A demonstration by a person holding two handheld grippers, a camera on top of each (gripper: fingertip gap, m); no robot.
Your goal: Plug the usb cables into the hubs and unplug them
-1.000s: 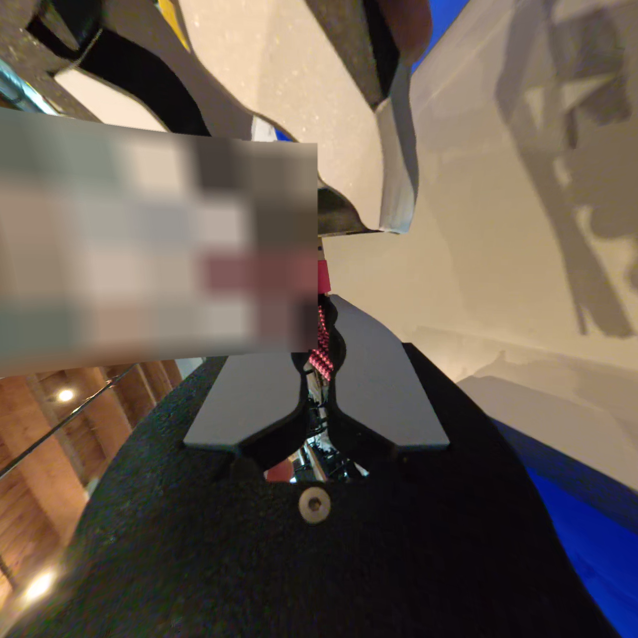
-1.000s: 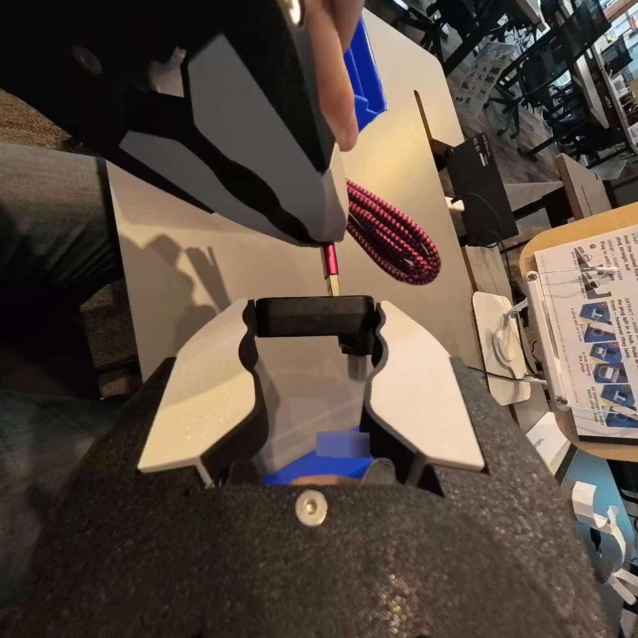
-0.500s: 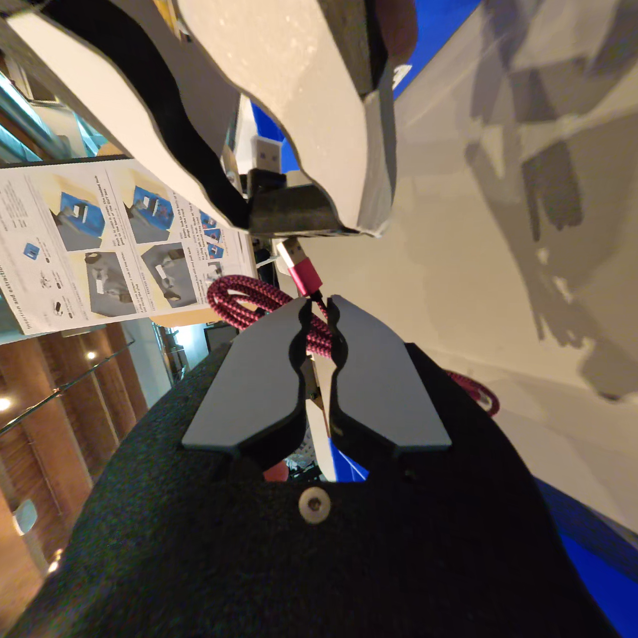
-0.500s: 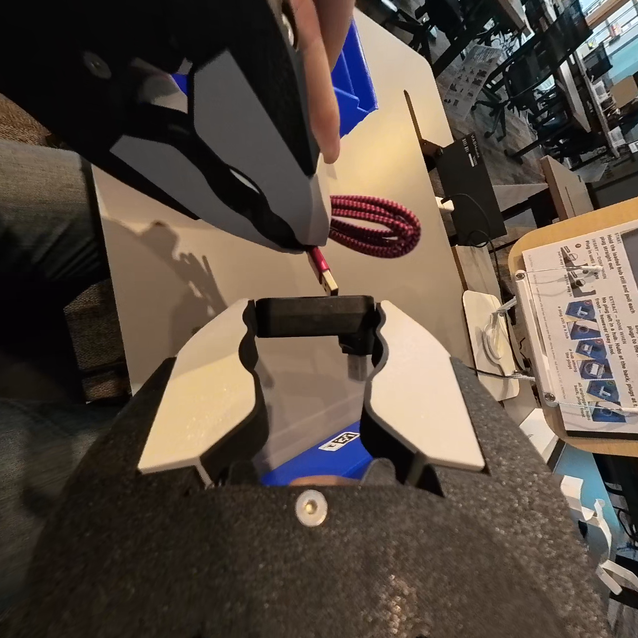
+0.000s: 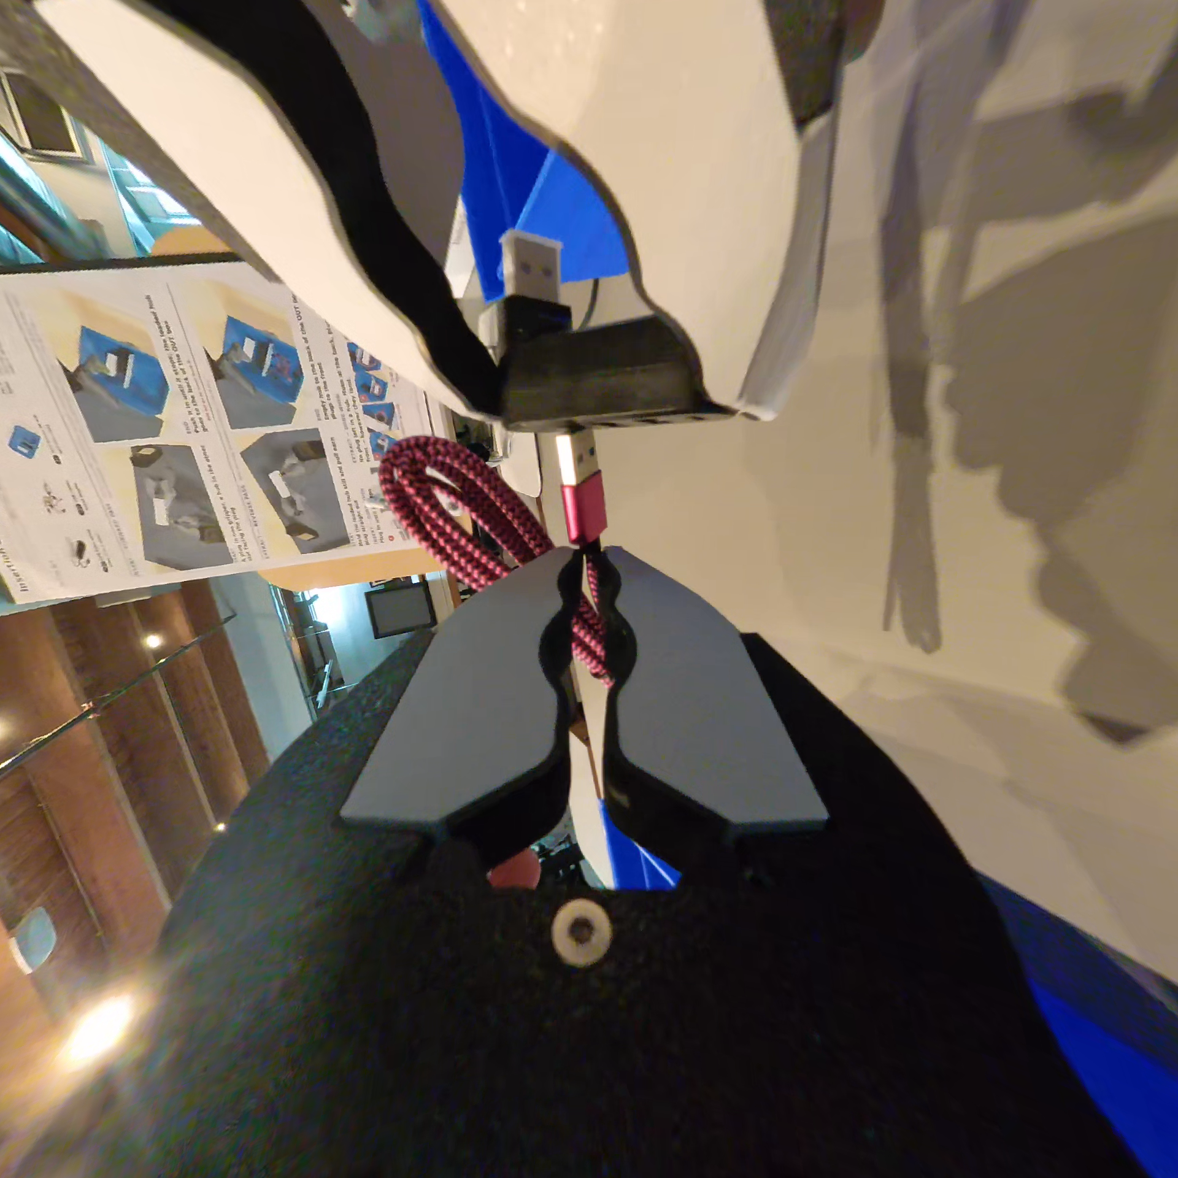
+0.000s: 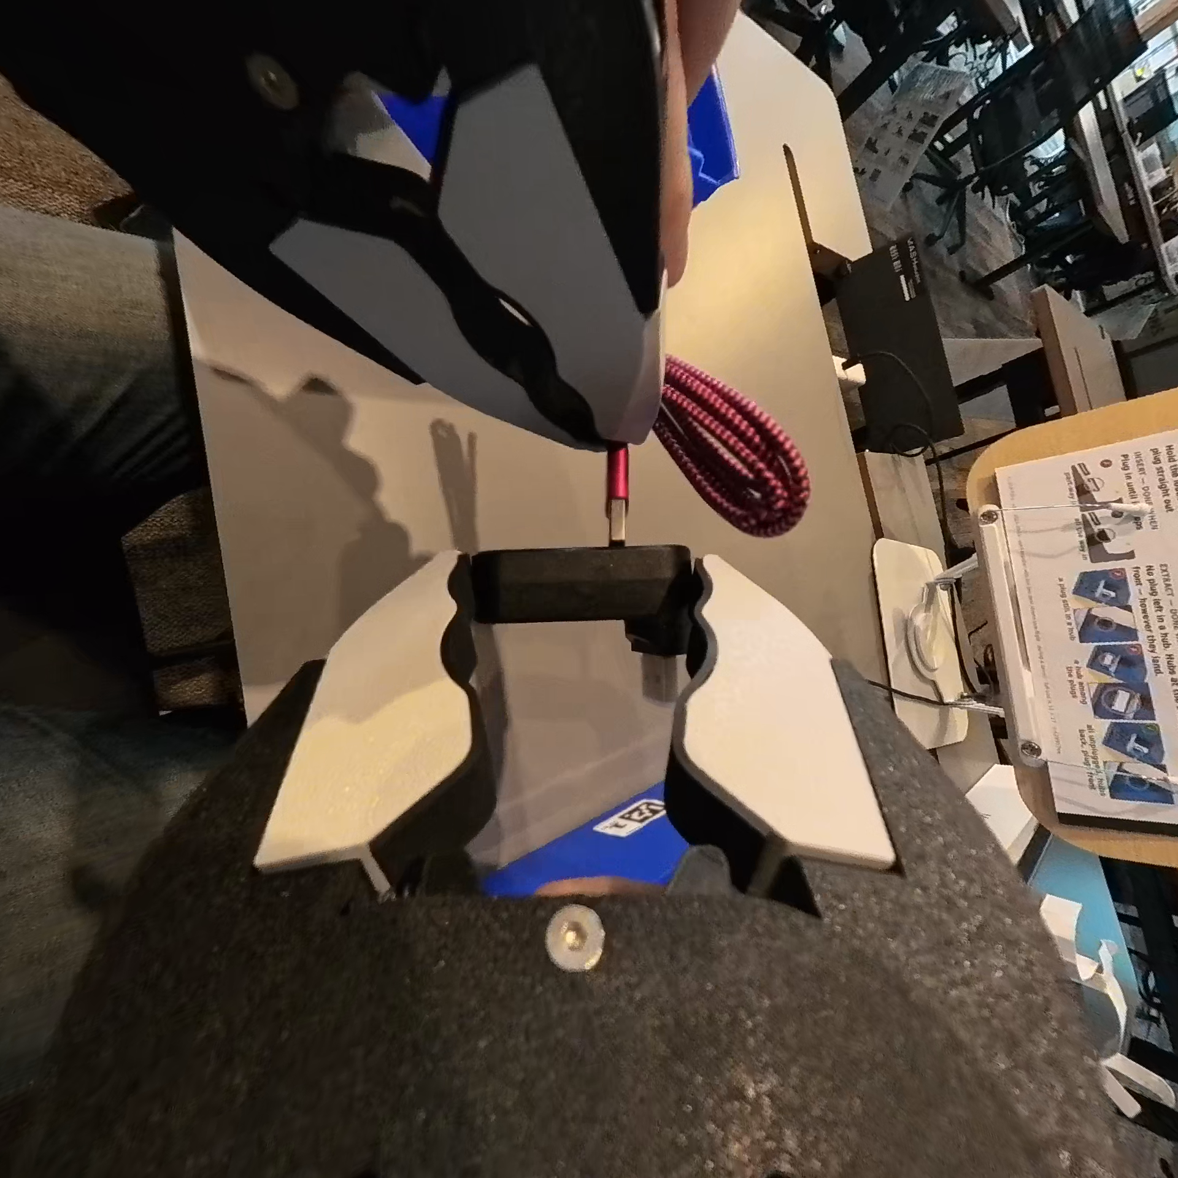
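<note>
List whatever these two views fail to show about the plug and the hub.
- Left wrist view: how deep the red plug sits in the black hub is hidden at the port.
- Right wrist view: the hub's ports face away.
- Both views: the red braided cable's far end is hidden in its coil.

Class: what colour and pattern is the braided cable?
Red-and-black braided cable; right wrist view shows it best.
</note>
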